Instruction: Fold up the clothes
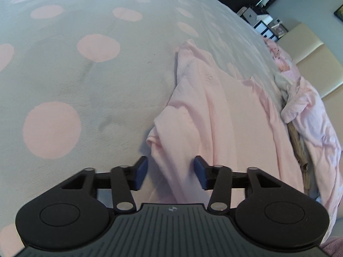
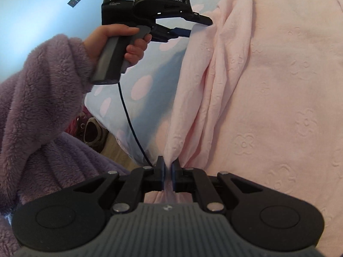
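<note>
A bed (image 1: 90,81) is filling the room in front of me, spread with a pale grey-blue cover dotted with large pink spots, and beyond its far edge a cream wall and some shelving with boxes are showing.

A pale pink garment (image 2: 268,98), embossed with small flowers and carrying a button placket, is lying along the bed's near edge, bunched into long lengthwise folds. The right tongs (image 2: 168,168) are pinching a gathered ridge of that cloth at the hem nearest the person, the pads pressed tight with the fabric squeezed between them and the material pulling up into a taut pleat.

The left tongs (image 1: 170,167) are reaching in at another part of the same garment. In their own view the blue pads (image 1: 142,171) are standing apart on either side of a raised fold of pink cloth, not visibly pressing it; seen from the right wrist, the tips are sitting at the garment's edge further up the bed, and I cannot tell from there whether they are biting the cloth. A hand (image 2: 126,42) in a fluffy lilac sleeve (image 2: 47,81) is gripping the grey handle of these tongs, with a dark cable (image 2: 130,120) hanging down from it.

A second heap of pink and white clothing (image 1: 304,107) is lying crumpled near the bed's far side edge, partly spilling over it. Shoes (image 2: 92,132) are sitting on the floor beside the bed.
</note>
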Tool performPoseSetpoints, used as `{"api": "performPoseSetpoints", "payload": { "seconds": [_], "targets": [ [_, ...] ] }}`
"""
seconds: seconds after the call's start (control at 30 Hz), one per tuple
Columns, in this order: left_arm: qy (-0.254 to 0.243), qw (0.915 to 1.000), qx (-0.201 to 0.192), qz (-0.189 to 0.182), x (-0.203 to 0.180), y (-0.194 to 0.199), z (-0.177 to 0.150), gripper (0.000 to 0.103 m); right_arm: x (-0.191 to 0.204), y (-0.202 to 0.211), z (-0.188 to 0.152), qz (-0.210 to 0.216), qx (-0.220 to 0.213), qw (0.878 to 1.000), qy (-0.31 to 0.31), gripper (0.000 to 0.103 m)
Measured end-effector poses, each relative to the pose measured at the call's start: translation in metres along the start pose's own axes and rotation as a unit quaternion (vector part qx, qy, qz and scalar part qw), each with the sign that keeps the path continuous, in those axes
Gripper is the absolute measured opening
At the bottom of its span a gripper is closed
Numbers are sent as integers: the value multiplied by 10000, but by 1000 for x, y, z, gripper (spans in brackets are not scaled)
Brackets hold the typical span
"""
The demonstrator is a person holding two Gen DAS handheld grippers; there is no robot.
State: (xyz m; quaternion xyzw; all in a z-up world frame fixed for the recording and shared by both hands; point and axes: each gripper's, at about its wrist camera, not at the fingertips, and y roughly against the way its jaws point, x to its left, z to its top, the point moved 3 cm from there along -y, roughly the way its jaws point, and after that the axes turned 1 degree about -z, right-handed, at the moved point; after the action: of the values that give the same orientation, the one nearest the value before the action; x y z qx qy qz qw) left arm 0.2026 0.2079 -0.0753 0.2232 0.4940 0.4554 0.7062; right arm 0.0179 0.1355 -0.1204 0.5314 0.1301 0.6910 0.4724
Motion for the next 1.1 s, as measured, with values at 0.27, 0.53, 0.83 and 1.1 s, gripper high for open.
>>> {"api": "performPoseSetpoints", "payload": {
  "seconds": [0.27,0.53,0.83,1.1],
  "targets": [
    [-1077,9927,-547,59,-63,22,13,3,-10,21,-10,166,-263,9982,-510,8],
    [-2269,9726,-252,437,-136,-11,6,3,-33,33,-25,7,-397,9927,-1140,7],
    [-2876,9561,340,454,-169,-73,-12,3,-56,33,-35,-666,-201,9876,-1408,7],
    [-2934,9537,570,345,-173,-96,-23,17,-67,31,-44,-738,-102,9831,-1670,9]
  ]
}}
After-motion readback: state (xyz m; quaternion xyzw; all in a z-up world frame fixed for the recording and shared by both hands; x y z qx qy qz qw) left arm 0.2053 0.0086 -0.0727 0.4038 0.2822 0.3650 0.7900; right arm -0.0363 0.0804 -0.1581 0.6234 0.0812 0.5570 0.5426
